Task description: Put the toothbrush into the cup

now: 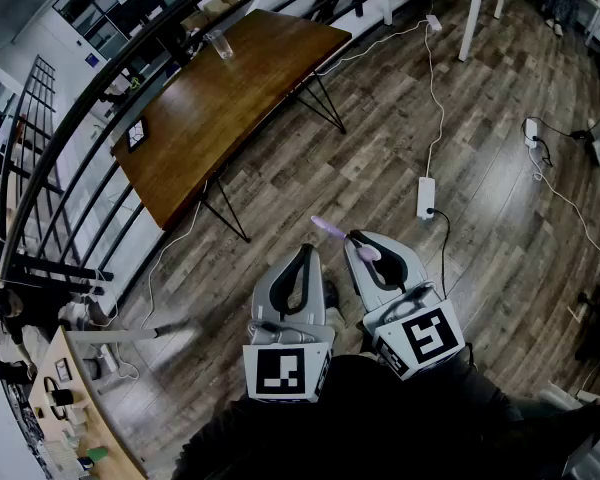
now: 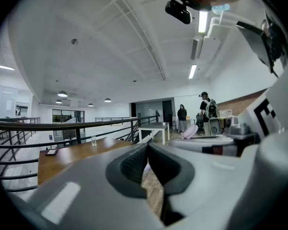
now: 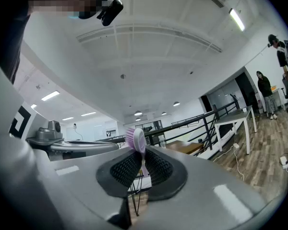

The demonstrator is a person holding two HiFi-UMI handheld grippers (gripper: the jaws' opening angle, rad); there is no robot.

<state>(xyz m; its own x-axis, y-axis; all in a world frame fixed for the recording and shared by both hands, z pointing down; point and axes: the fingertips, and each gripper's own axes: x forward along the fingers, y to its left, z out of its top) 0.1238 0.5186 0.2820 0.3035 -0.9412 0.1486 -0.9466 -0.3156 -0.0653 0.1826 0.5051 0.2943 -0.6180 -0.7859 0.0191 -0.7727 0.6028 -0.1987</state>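
1. Toothbrush (image 1: 330, 229): lilac and white, clamped between the pads of the right gripper (image 1: 356, 236). Its bristled head sticks out past the jaw tips. It is held over the floor, well apart from the wooden table (image 1: 230, 98) and off that table's near long side
2. Right gripper: jaws drawn narrow and pressing on the toothbrush from both sides, as the right gripper view shows. The gripper lies about level, on the side of the left gripper farther from the table
3. Left gripper (image 1: 307, 251): jaws together at the tips with nothing between them. It is just beside the right gripper and also well apart from the table
4. Cup (image 1: 220, 45): a clear glass standing upright on the table, near its far end. The left gripper view shows nothing in it
5. Wooden table: brown top on thin black legs, with its long side running along the black railing (image 1: 90, 98)
6. Small dark flat object (image 1: 135, 134): lies on the table at the end opposite the cup, and what it is cannot be made out
7. White power strip (image 1: 426, 197): lies on the plank floor (image 1: 500, 168) off the table's near side, with a white cable (image 1: 435, 88) leading away from it
8. White table (image 2: 153, 127): stands past the wooden table's far end, with two people (image 2: 182, 115) standing near it
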